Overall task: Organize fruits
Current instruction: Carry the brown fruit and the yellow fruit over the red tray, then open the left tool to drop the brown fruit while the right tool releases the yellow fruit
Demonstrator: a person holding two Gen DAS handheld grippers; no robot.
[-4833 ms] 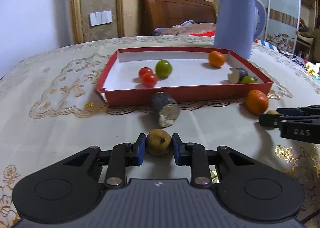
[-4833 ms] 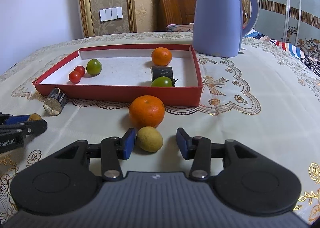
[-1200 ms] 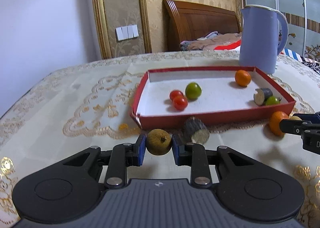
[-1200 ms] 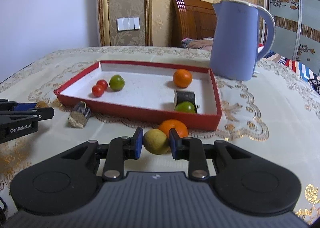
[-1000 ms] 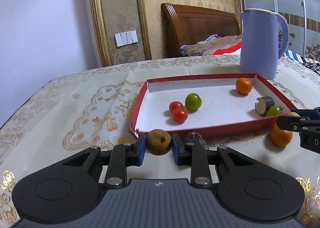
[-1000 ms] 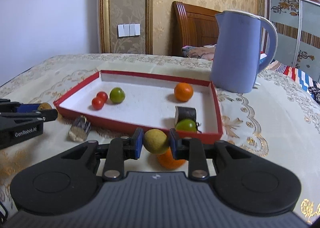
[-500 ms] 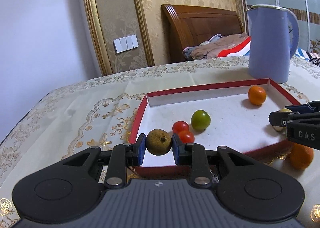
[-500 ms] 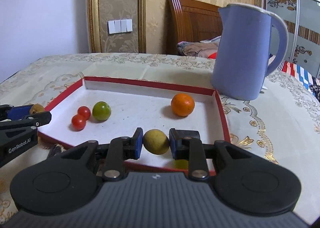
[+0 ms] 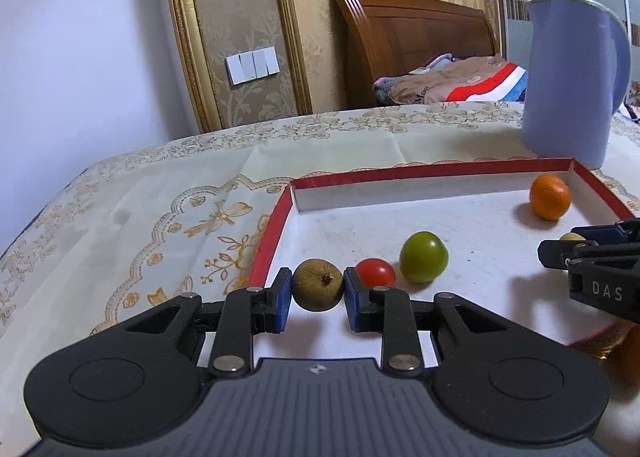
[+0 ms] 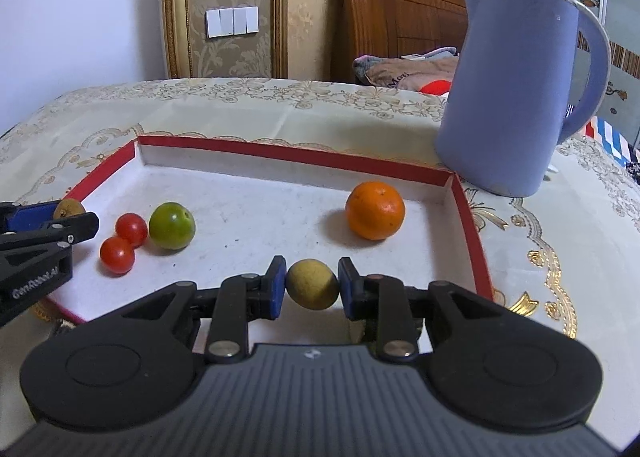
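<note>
the brown fruit [image 9: 317,285], round with a small stem nub facing the camera, sits clamped between the blue pads of the left gripper [image 9: 316,295], held over the near left corner of the red tray [image 9: 432,173]. the yellow fruit [image 10: 312,284], smooth and slightly oval, is pinched the same way by the right gripper [image 10: 312,289], over the near part of the tray's white floor, right of the middle. both fruits are clear of the floor below them.

inside the tray, two red tomatoes [image 10: 124,243] lie touching each other at the left, with a green tomato [image 10: 172,225] just beside them on the right. an orange [image 10: 375,210] rests near the far right corner, well apart from the tomatoes. from the left wrist view the right gripper shows at the right edge, its yellow fruit only partly visible, and another orange shape at the lower right edge is too blurred to name.

the tray lies on a cream tablecloth [image 10: 248,109] with gold embroidery. a blue kettle [image 10: 516,85] stands on the cloth just beyond the tray's far right corner. farther back are a wooden headboard [image 9: 412,49], folded bedding, and a white wall switch [image 9: 252,65].
</note>
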